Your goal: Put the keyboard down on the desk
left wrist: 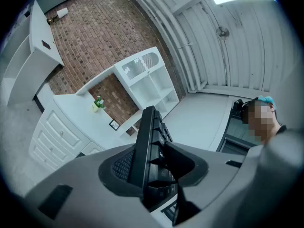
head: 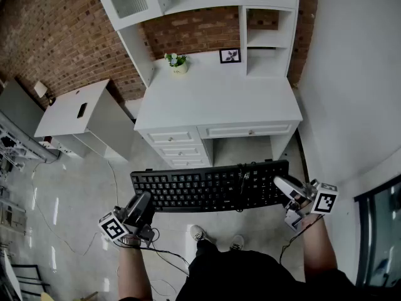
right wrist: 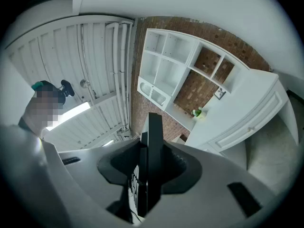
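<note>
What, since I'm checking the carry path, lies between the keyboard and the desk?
In the head view, only bare floor separates the keyboard from the desk.

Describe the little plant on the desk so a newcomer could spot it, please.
Find the white desk against the brick wall. At the back of its top, left of the framed picture, stands the potted plant, the only green thing there.

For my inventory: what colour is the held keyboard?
The wide flat keyboard is black, keys included; the head view shows it best.
</note>
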